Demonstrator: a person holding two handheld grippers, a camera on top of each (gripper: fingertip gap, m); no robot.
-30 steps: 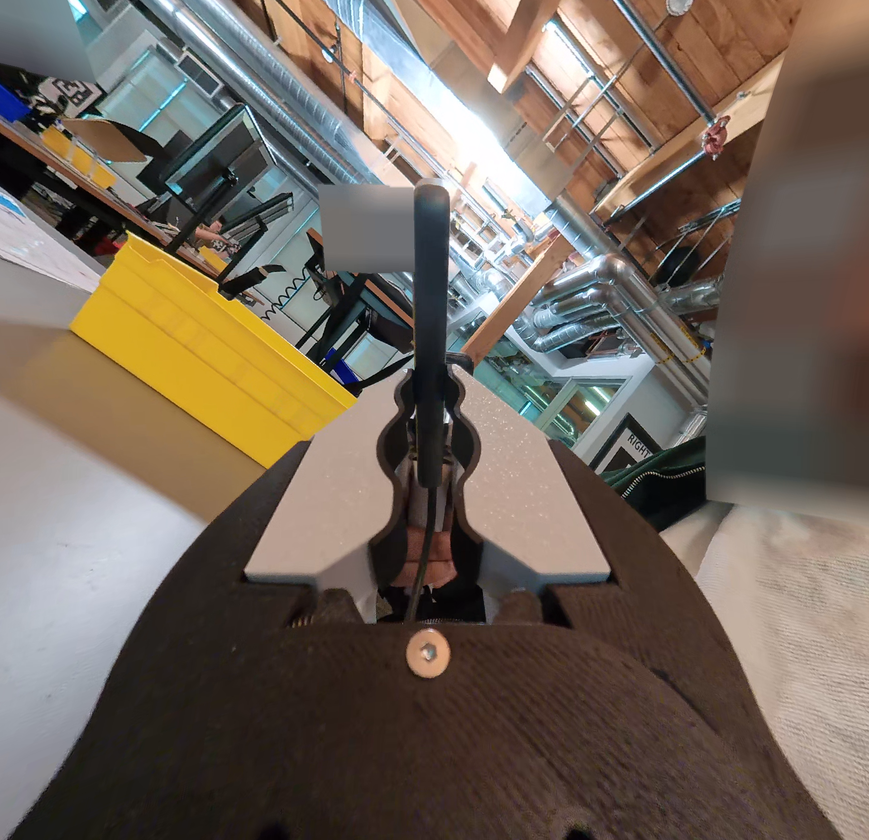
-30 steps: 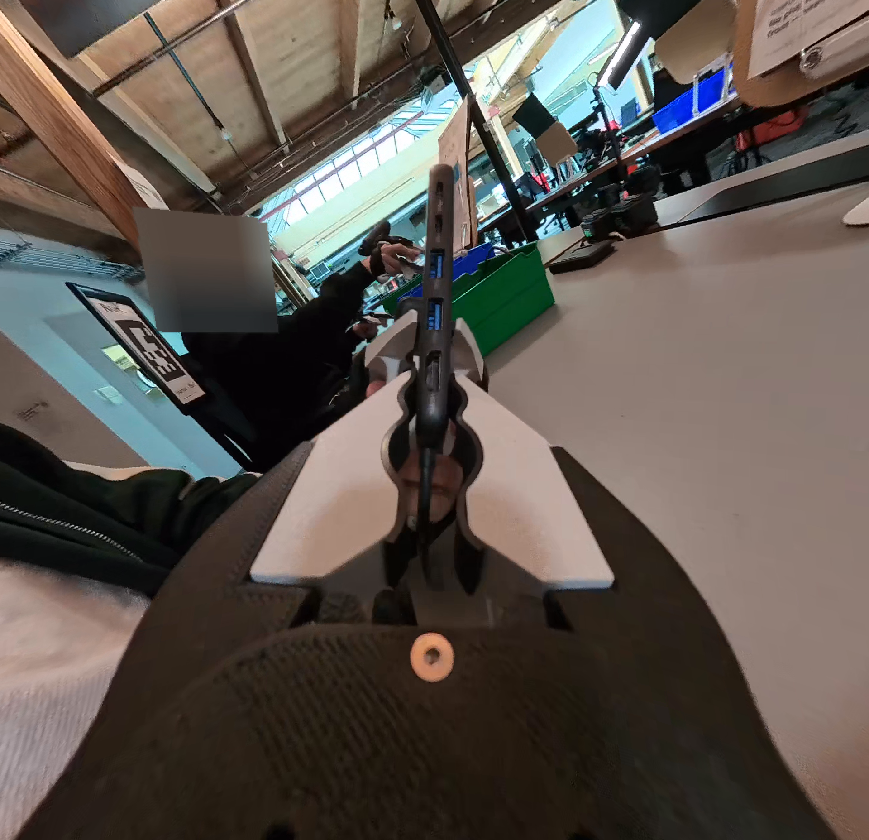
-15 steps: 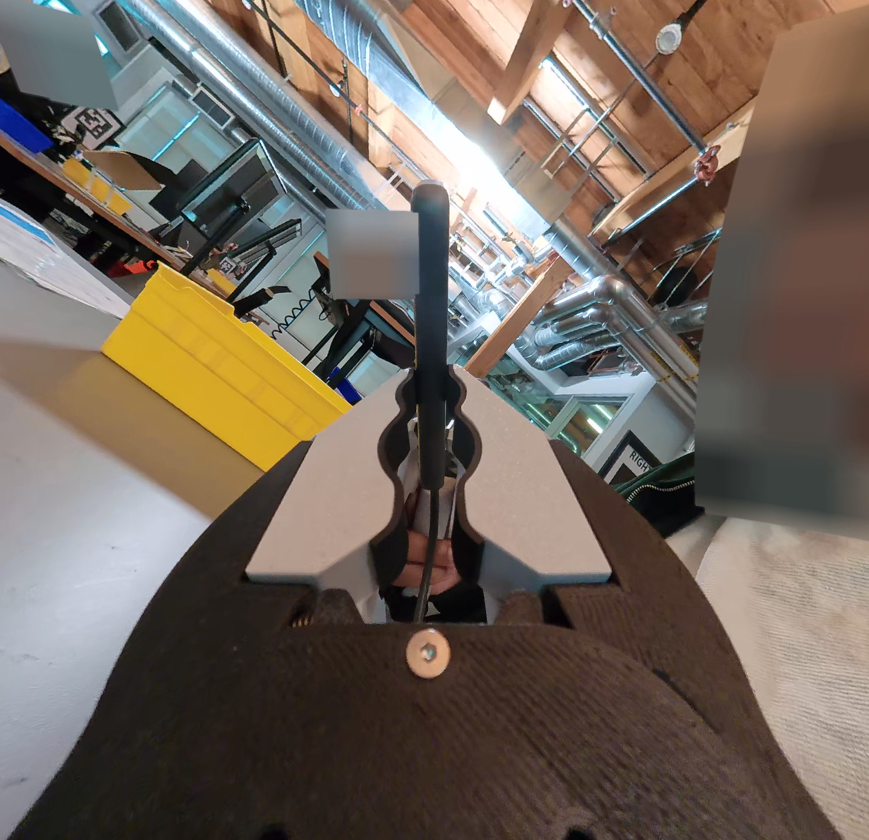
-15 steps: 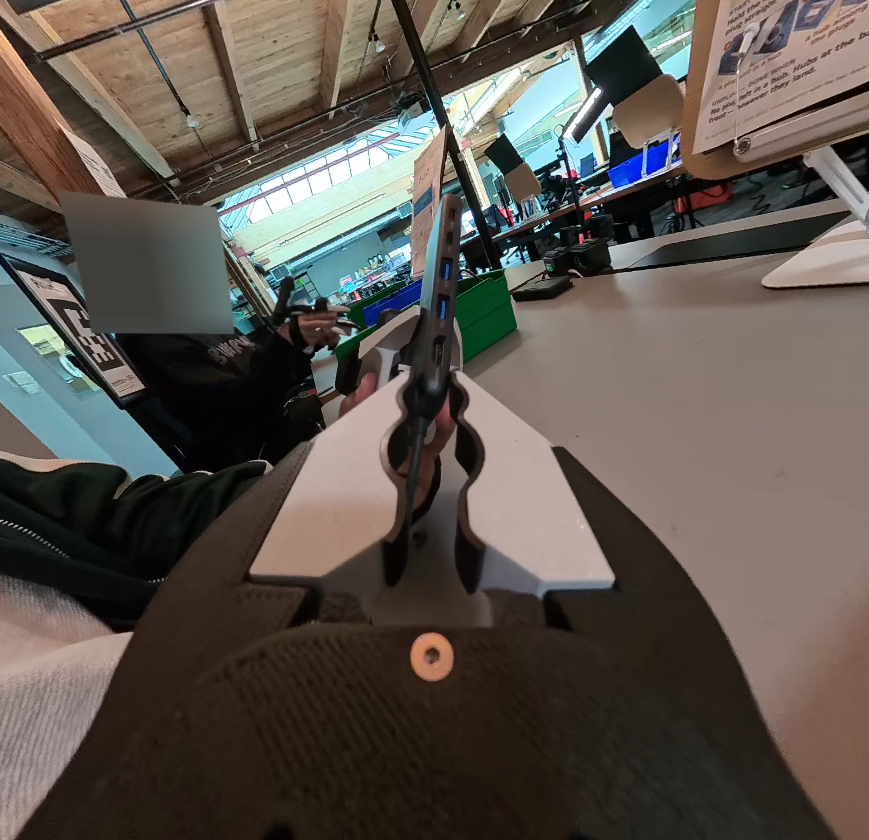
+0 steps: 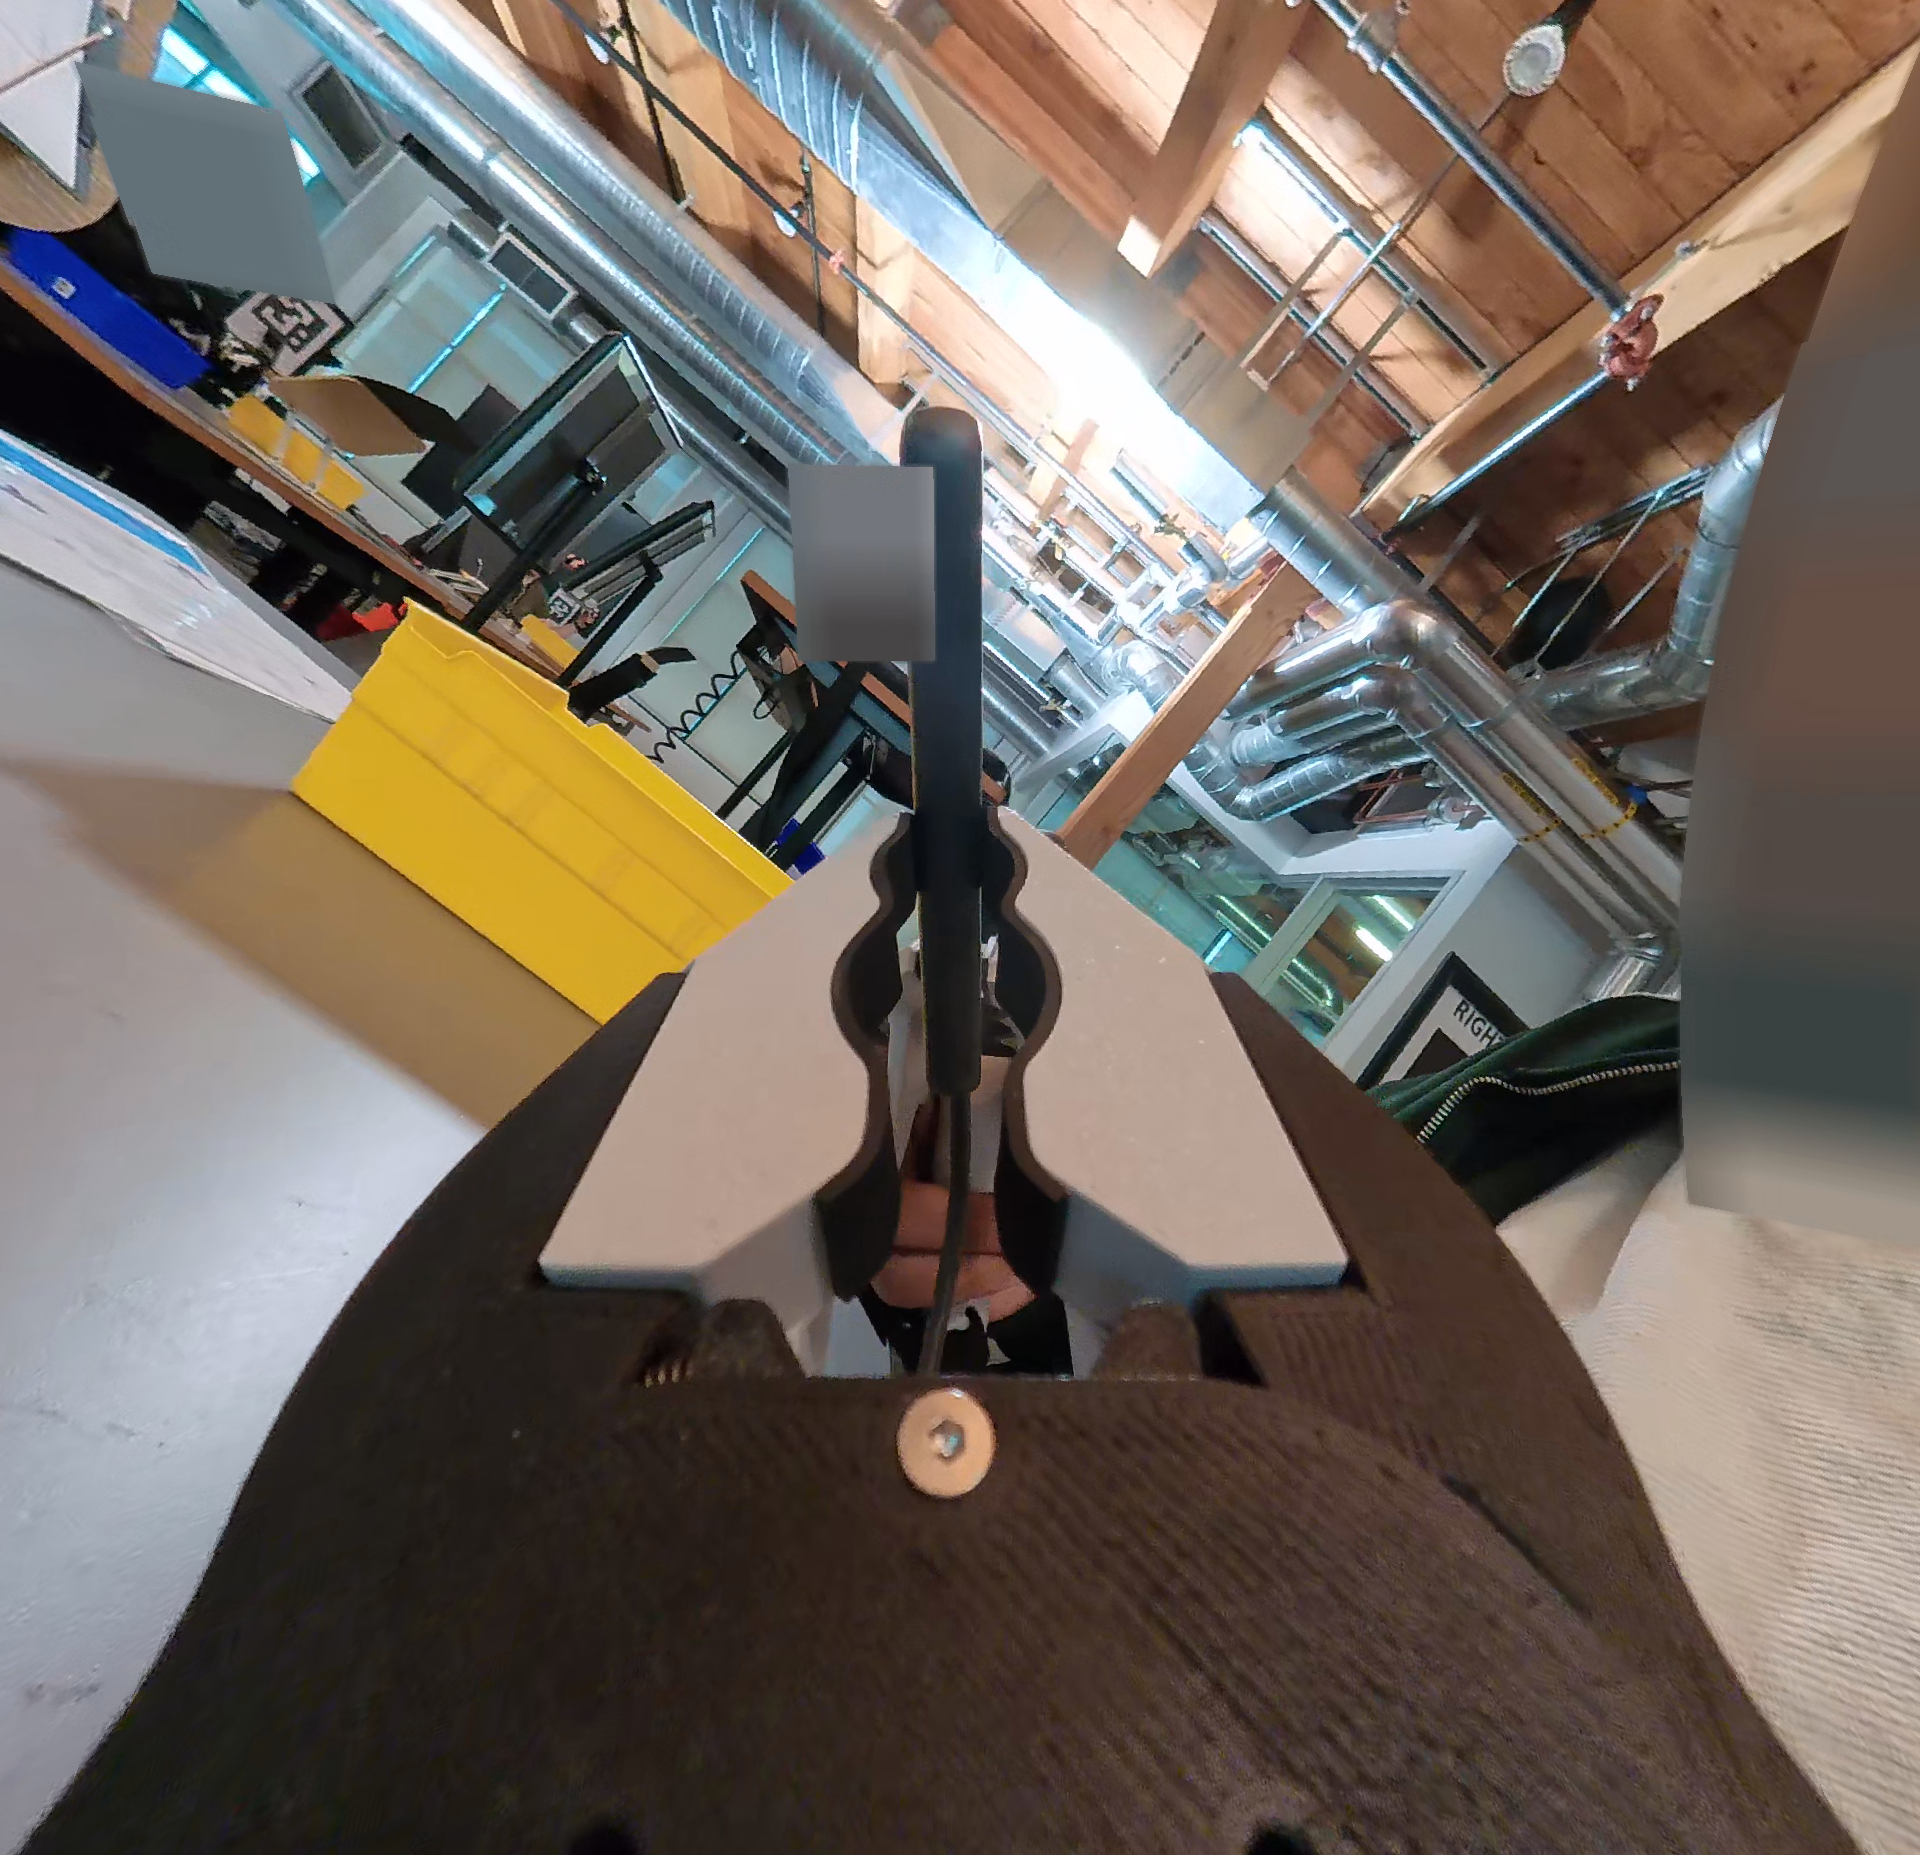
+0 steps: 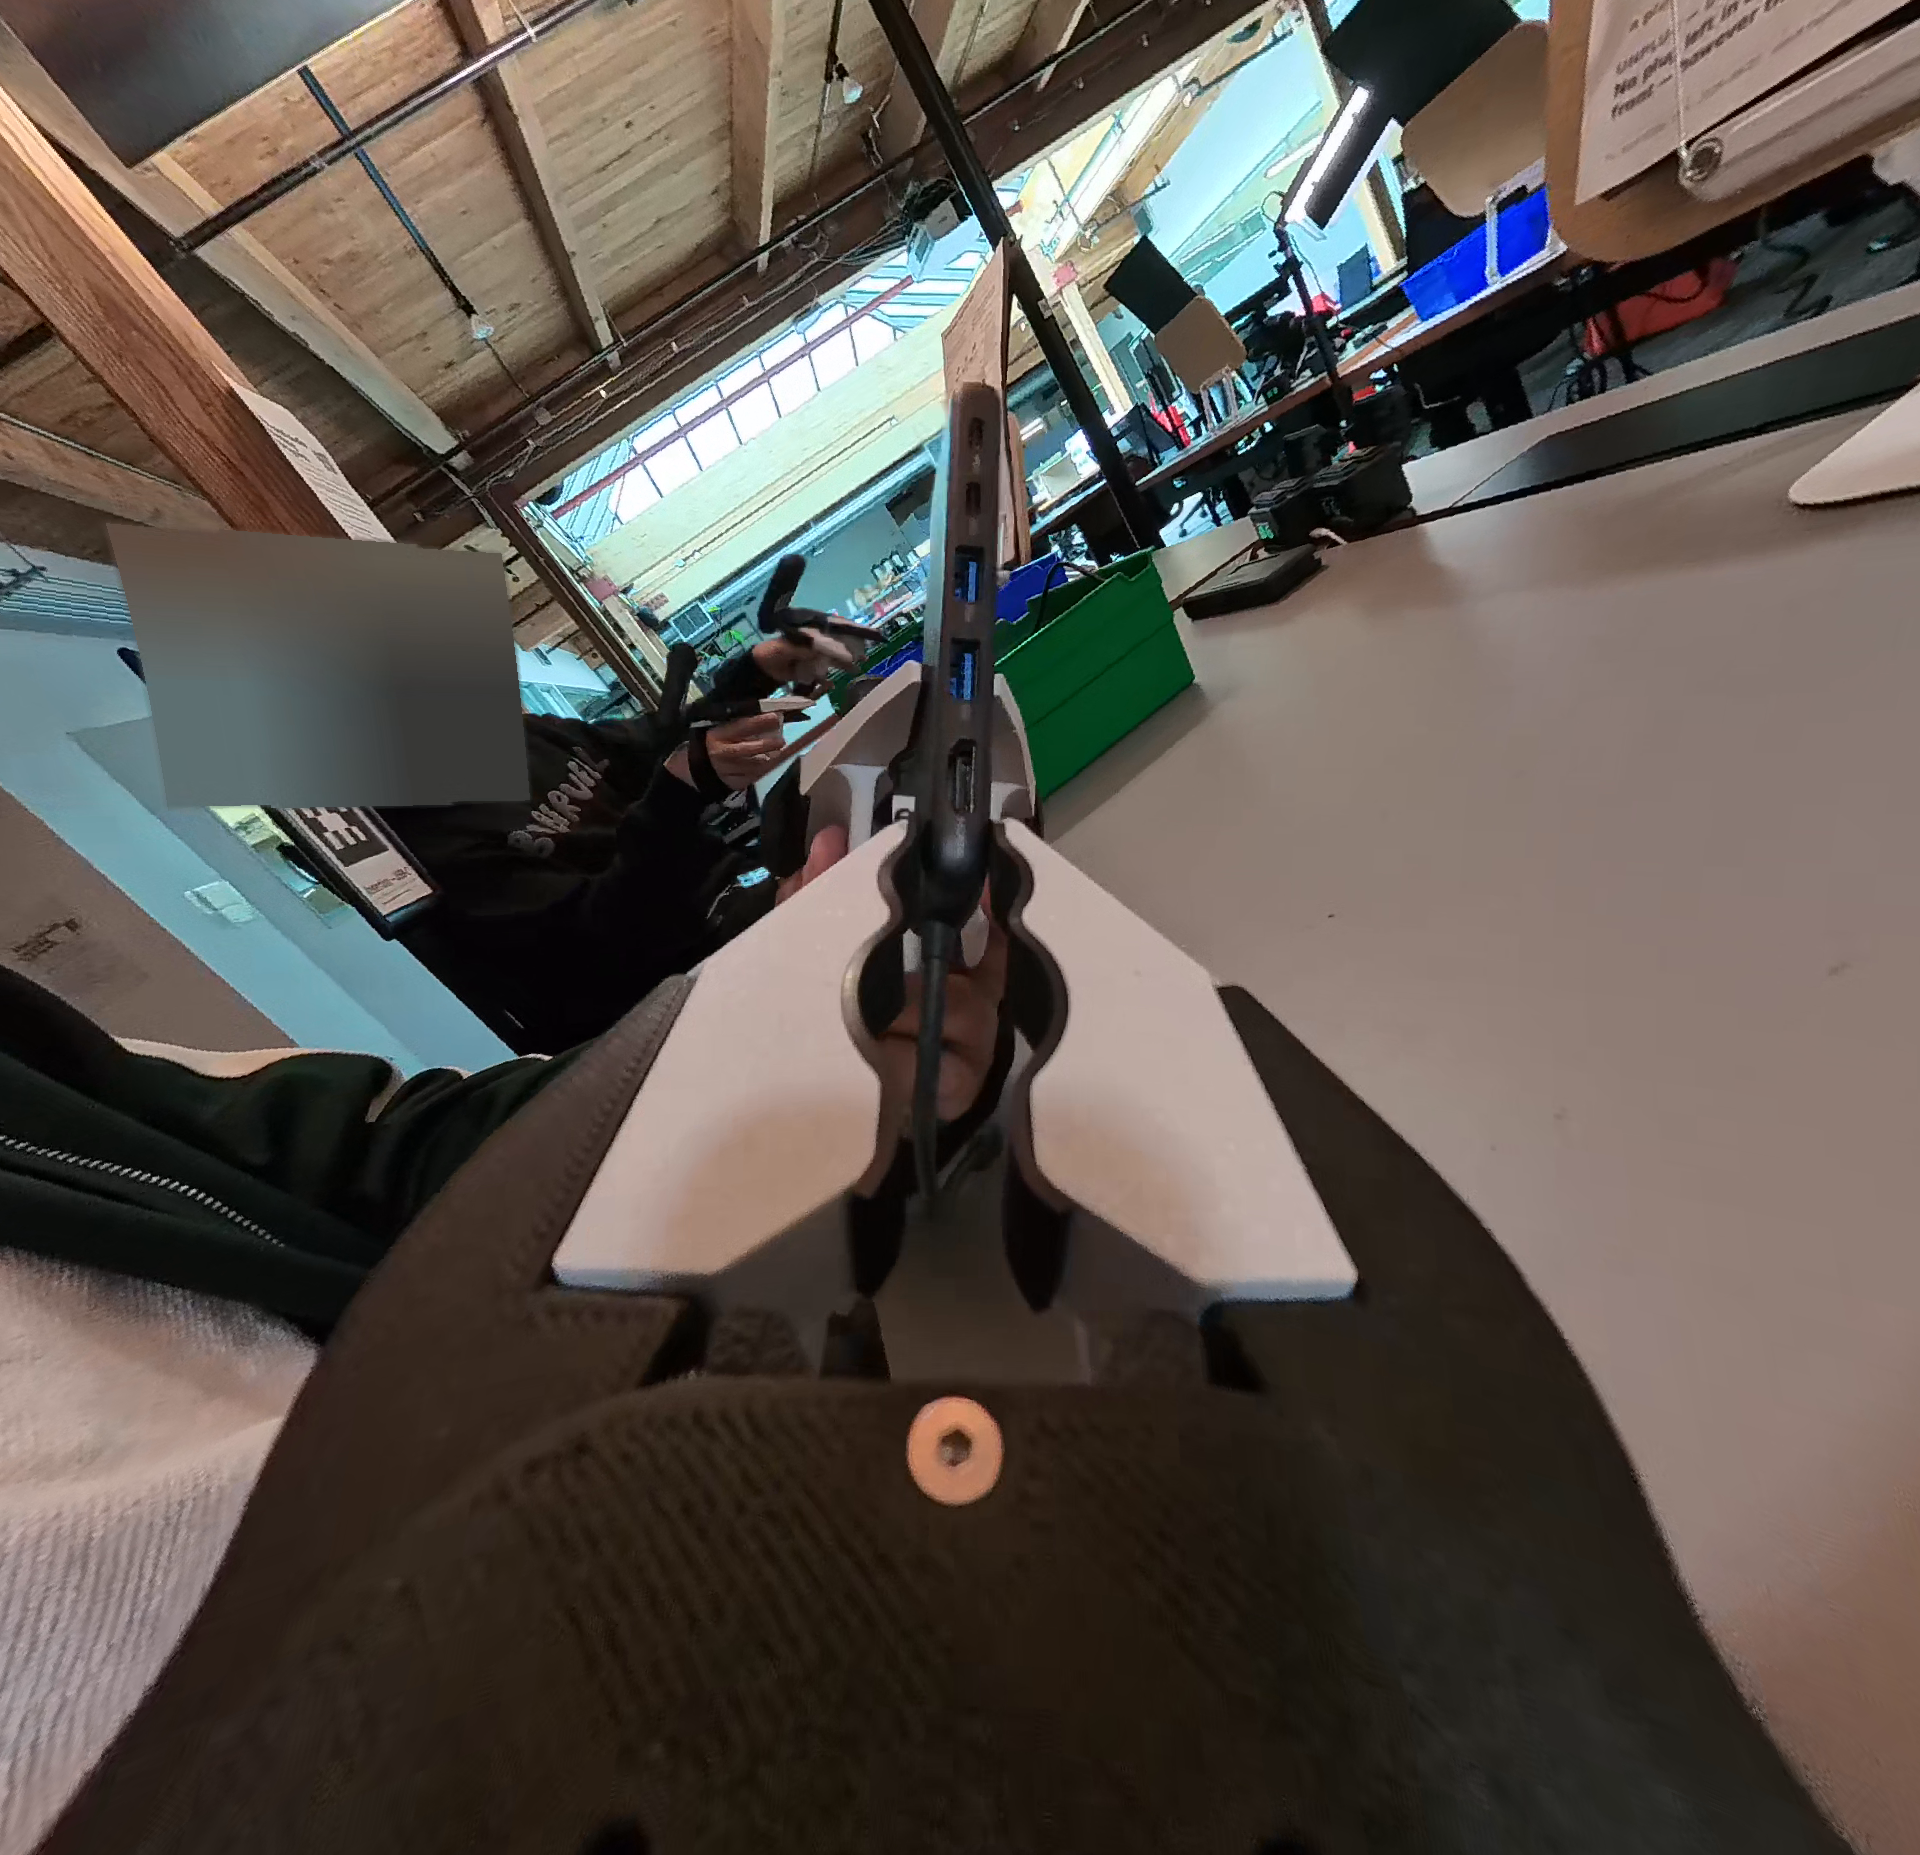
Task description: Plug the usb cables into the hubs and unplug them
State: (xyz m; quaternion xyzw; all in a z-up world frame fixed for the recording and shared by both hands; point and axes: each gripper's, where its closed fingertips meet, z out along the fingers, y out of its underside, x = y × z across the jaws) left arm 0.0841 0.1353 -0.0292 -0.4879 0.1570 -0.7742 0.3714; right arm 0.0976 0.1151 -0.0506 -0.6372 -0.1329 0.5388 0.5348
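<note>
Slim dark-grey USB hub [image 6: 961, 662], clamped upright between both hand-held grippers [image 5: 948, 870] [image 6: 956, 849], blue ports exposed for plugging.

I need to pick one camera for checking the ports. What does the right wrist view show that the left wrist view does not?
Only the right wrist view: the slim dark grey hub with its port side facing the camera, two ports blue, and a green plastic bin.

Only the left wrist view: a slim black hub seen edge-on, no ports visible, and a yellow plastic bin.

Both: a gripper shut on its hub, a thin cable trailing back, a grey table.
</note>
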